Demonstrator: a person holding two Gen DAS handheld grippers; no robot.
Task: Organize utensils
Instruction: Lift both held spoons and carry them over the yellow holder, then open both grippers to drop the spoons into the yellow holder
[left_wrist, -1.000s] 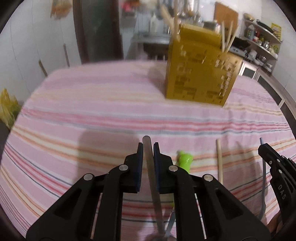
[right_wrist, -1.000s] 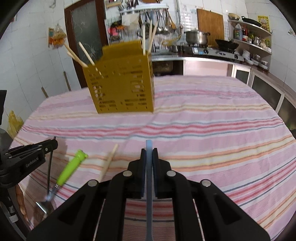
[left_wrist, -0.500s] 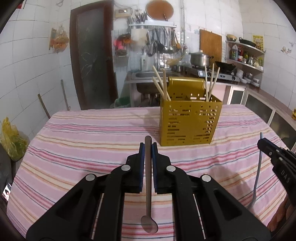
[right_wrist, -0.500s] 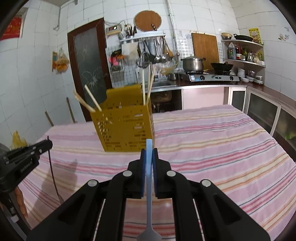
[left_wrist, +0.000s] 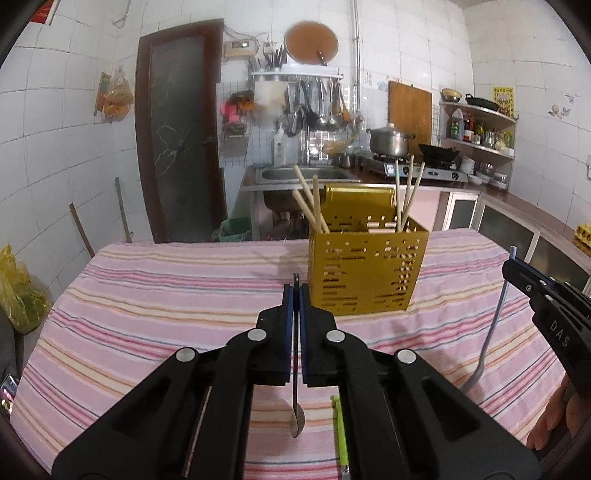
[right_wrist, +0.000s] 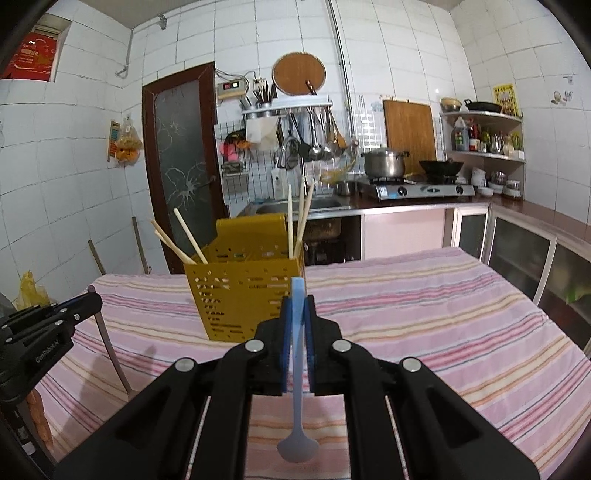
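Over at the far left of the left wrist view, a yellow plastic bag (left_wrist: 18, 291) sits beside the striped tablecloth (left_wrist: 147, 314), and a dark door (left_wrist: 177, 133) fills the upper left of the frame. At bottom centre the left gripper (left_wrist: 296, 295) is pinched tight on a metal spoon (left_wrist: 296, 406), whose thin handle pokes up just above the fingertips while its bowl hangs low in the frame, above the cloth. Just right of the bowl, a green-handled utensil (left_wrist: 341, 435) lies on the cloth, mostly hidden behind the gripper's body. Right of centre, the yellow perforated utensil holder (left_wrist: 365, 273) stands upright on the table with wooden chopsticks (left_wrist: 314, 206) leaning out of its left and right compartments. At the right edge of the frame the right gripper (left_wrist: 517, 275) shows from the side, and a pale blue utensil hangs down from it above the cloth.

In the right wrist view, the left gripper (right_wrist: 85, 301) enters at the left edge, with the spoon's handle (right_wrist: 110, 350) slanting down from it. Left of centre stands the holder (right_wrist: 243, 291), chopsticks (right_wrist: 184, 240) fanning out of its left side and upright ones on its right. At bottom centre the right gripper (right_wrist: 297, 306) is clamped on a light blue plastic spoon (right_wrist: 297, 435); the handle tip rises above the fingertips, overlapping the holder's right corner in the frame, and the broad bowl hangs at the bottom. To the right, the cloth (right_wrist: 461, 325) stretches away toward the counter and stove (right_wrist: 421, 190) in the upper right.
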